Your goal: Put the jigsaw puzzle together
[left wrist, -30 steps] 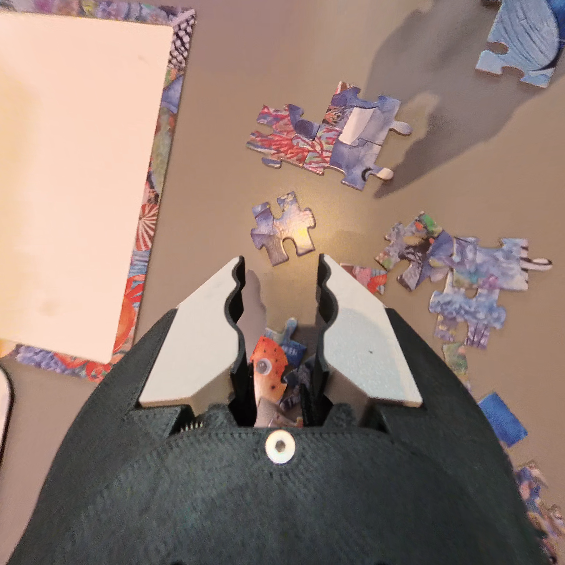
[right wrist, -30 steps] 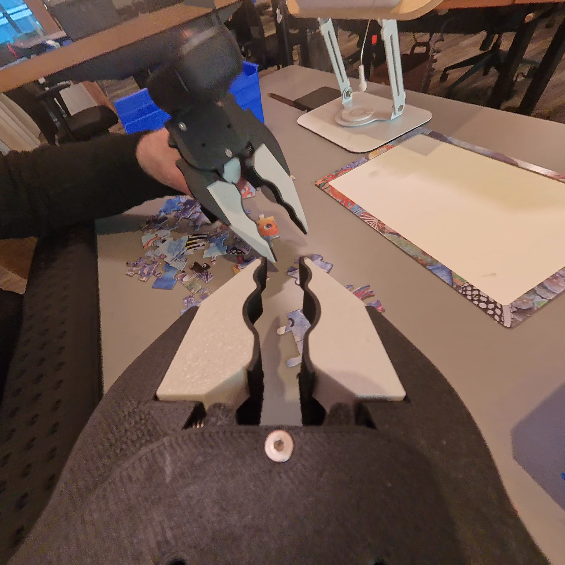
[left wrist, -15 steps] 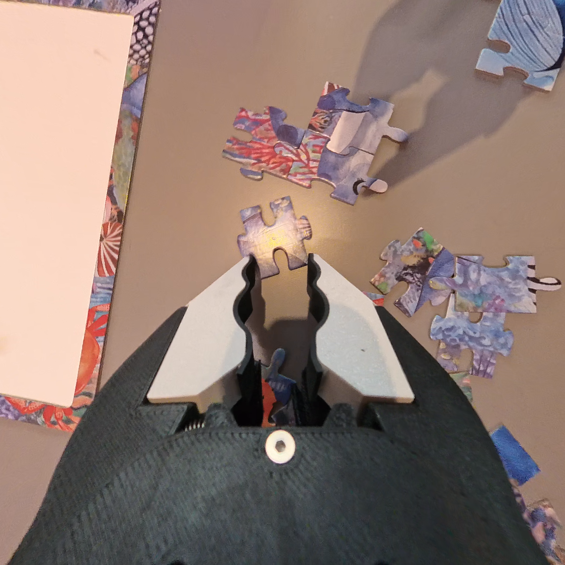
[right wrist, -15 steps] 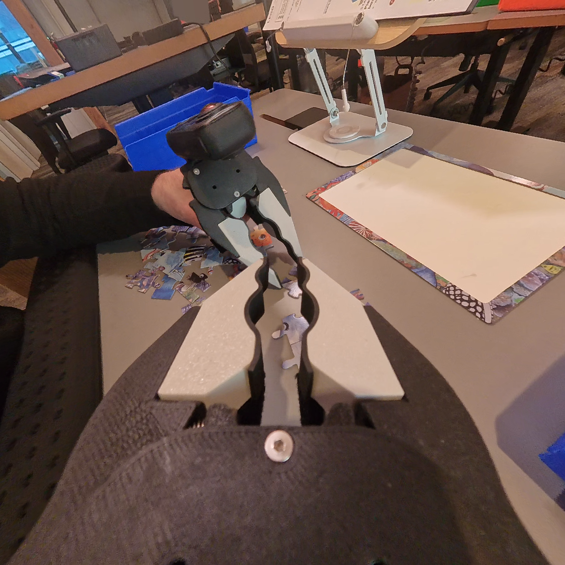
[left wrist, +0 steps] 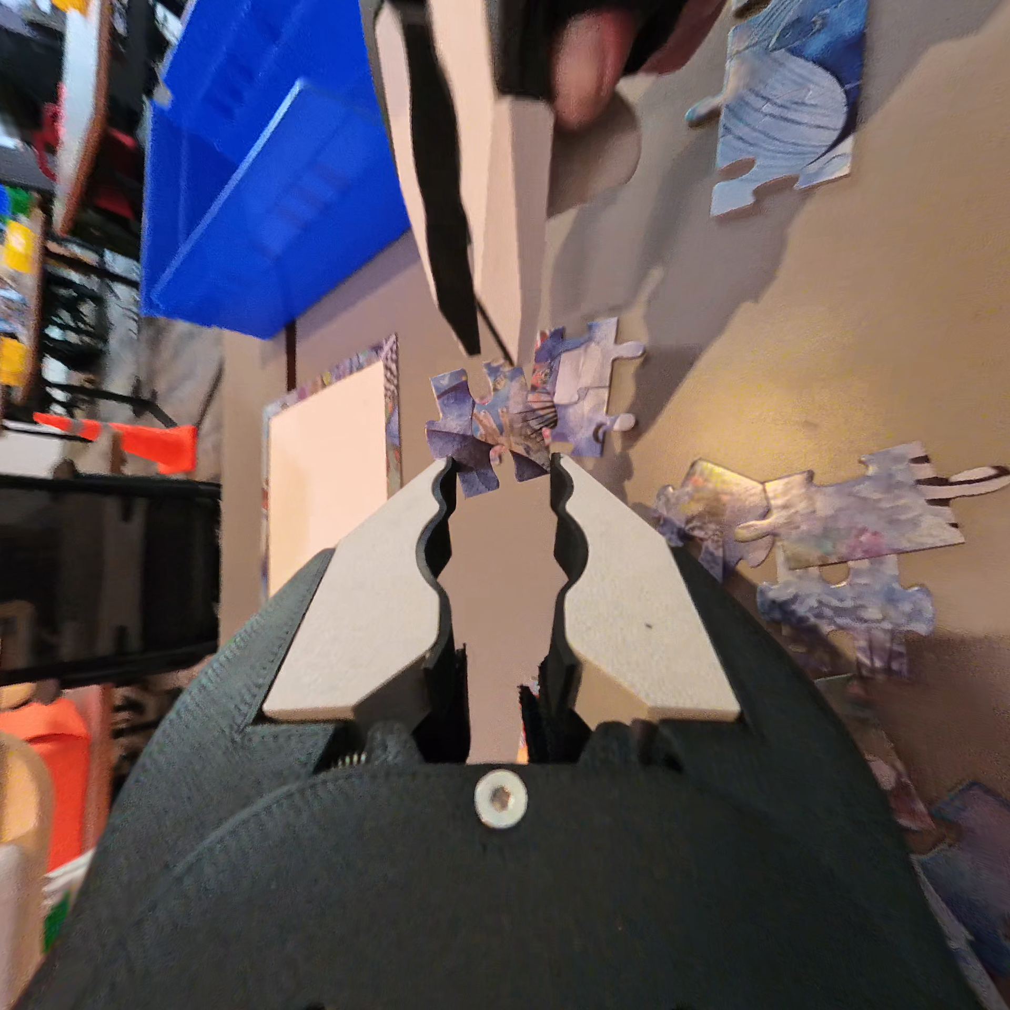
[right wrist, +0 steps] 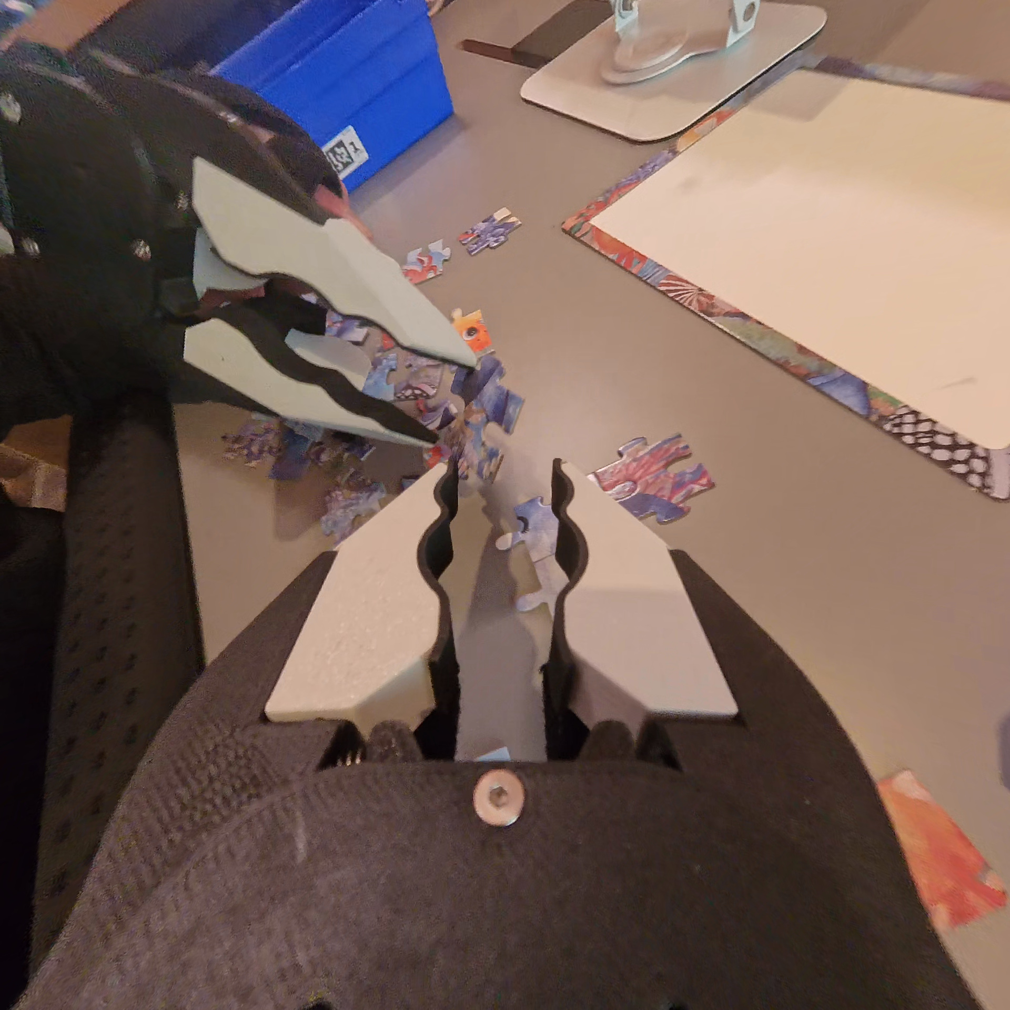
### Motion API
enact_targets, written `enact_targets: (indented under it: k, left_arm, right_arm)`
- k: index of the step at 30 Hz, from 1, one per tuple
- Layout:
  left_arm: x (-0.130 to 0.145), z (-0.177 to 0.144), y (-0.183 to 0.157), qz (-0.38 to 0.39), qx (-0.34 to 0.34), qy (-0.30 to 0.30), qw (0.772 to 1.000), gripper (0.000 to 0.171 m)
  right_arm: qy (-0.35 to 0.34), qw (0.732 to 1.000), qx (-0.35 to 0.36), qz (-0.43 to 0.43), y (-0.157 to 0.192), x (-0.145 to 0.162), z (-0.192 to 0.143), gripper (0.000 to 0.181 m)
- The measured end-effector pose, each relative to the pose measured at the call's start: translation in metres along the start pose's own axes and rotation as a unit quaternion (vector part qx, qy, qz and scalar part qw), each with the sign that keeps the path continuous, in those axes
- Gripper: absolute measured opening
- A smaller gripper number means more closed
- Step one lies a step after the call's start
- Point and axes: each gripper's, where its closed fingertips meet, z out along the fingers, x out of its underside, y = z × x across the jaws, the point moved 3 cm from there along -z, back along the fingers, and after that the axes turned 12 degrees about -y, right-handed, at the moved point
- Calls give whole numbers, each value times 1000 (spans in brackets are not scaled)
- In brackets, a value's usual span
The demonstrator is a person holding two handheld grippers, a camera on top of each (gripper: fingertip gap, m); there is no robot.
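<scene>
My left gripper (left wrist: 503, 470) is turned on its side and shut on a blue-purple puzzle piece (left wrist: 486, 432), held at the fingertips just above the table. It also shows in the right wrist view (right wrist: 453, 399) with the piece (right wrist: 483, 415) standing on edge. My right gripper (right wrist: 504, 470) is open and empty, its tips right next to that piece; it enters the left wrist view from above (left wrist: 492, 350). Below it lie a blue-white piece (right wrist: 538, 541) and joined red coral pieces (right wrist: 650, 475). The white puzzle board (right wrist: 820, 246) with a patterned border lies to the right.
A blue bin (right wrist: 350, 71) and a grey stand base (right wrist: 672, 71) are at the back. An orange fish piece (right wrist: 473, 330) and a pile of loose pieces (right wrist: 328, 453) lie under the left gripper. Joined purple pieces (left wrist: 847, 524) and a large light-blue piece (left wrist: 787, 109) lie nearby. The tips of both grippers are at nearly the same place.
My left gripper has closed on the blue-purple piece, lifted it and rolled onto its side. My right gripper has moved down and in, close to the held piece.
</scene>
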Motion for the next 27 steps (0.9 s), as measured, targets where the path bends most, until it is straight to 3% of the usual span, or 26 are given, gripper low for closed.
enact_targets:
  k: [2, 4, 5, 7, 9, 15, 20, 27]
  left_arm:
    - [-12, -1, -3, 29, -11, -14, 999, 33]
    - [-19, -1, -5, 40, -15, -22, 999, 31]
    - [-22, -3, -6, 51, -13, -31, 998, 2]
    - [-26, -5, -3, 46, -19, -45, 998, 8]
    - [-23, -7, 3, 29, -28, -28, 999, 33]
    - [-3, -21, 16, -7, -14, 13, 1000, 29]
    - [25, -19, -3, -57, 46, 50, 996, 31]
    - [45, -6, -30, -190, 145, 22, 971, 41]
  right_arm:
    - [-2, 1000, -17, 24, 3, 1, 2, 33]
    - [-3, 998, -44, 42, 8, 3, 3, 12]
    - [-3, 998, -53, 43, 9, 3, 2, 1]
    - [-6, 998, -52, 34, 10, 0, -2, 0]
    - [-31, 998, -49, 30, 11, -10, -10, 0]
    - [-79, 997, -12, 24, 0, -25, -44, 0]
    - [-122, 991, 14, 46, -14, -31, -72, 0]
    - [-98, 993, 5, 72, -22, -17, -63, 0]
